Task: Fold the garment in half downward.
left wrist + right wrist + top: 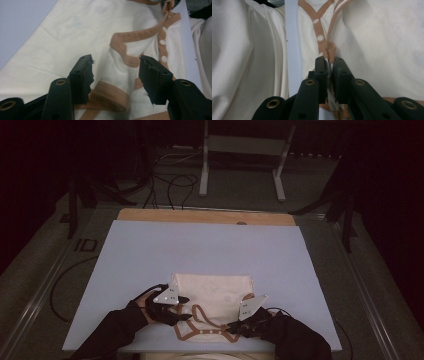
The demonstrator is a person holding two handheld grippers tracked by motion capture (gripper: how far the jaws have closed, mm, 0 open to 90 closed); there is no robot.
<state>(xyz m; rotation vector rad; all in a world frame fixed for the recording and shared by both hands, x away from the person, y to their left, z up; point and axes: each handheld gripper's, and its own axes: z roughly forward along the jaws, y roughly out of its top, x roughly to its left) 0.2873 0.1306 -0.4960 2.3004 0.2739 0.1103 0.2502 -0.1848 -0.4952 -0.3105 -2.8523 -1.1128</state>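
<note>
High view: cream garment [215, 292] with tan trim lies flat at the near edge of the tabletop [150, 255]. Right tongs [329, 62] are clenched on the trim (snap placket). Left tongs [116, 72] stand released, straddling a trimmed fold

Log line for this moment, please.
left tongs: open over garment | right tongs: shut on tan trim | garment flat on blue mat

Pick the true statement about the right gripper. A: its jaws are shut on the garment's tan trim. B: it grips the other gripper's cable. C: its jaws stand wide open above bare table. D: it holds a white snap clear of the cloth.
A: in the right gripper view the right gripper has its jaws closed on the bunched tan trim of the cream garment.
</note>
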